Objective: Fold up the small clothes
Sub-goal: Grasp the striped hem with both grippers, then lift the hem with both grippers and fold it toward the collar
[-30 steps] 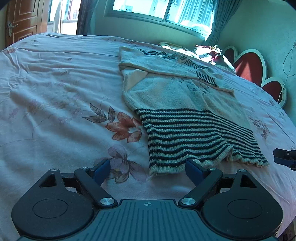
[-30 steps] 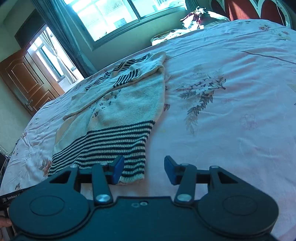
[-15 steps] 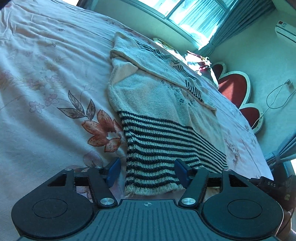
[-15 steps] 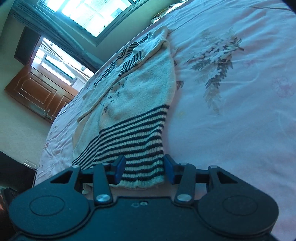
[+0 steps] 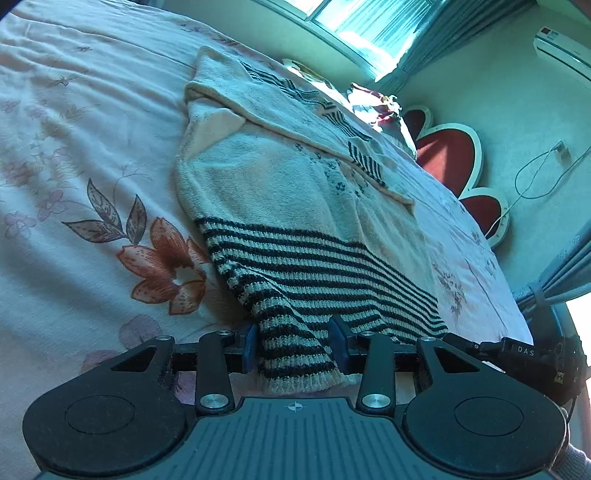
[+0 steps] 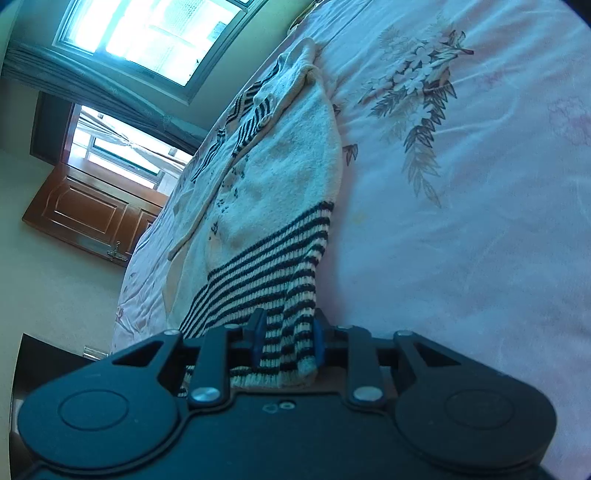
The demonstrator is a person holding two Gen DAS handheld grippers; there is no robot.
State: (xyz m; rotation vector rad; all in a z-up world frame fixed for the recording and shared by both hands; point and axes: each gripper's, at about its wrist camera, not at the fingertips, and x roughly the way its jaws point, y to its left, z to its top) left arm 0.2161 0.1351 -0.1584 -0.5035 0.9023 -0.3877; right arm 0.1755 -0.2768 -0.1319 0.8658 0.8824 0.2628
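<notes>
A cream knitted sweater (image 5: pixel 295 192) with a black-striped lower part lies flat on the bed, its sleeves folded across the chest. My left gripper (image 5: pixel 294 347) is at the left corner of the striped hem. Its jaws are closing, and the bunched hem fills the gap and touches both blue pads. In the right wrist view the same sweater (image 6: pixel 280 177) stretches away from me. My right gripper (image 6: pixel 288 341) is closing on the hem's right corner, the knit gathered between its pads. The right gripper's black body (image 5: pixel 517 350) shows at the right edge of the left wrist view.
The bed's pink floral sheet (image 5: pixel 74 184) spreads wide on both sides of the sweater. A red heart-shaped headboard (image 5: pixel 447 155) and a bundle of cloth (image 5: pixel 373 103) are at the far end. A wooden door (image 6: pixel 88 210) and a window (image 6: pixel 155 33) lie beyond the bed.
Both grippers moved forward and down onto the hem and rolled. Their jaws narrowed from wide apart to pinching the striped edge, which now bunches up between the pads.
</notes>
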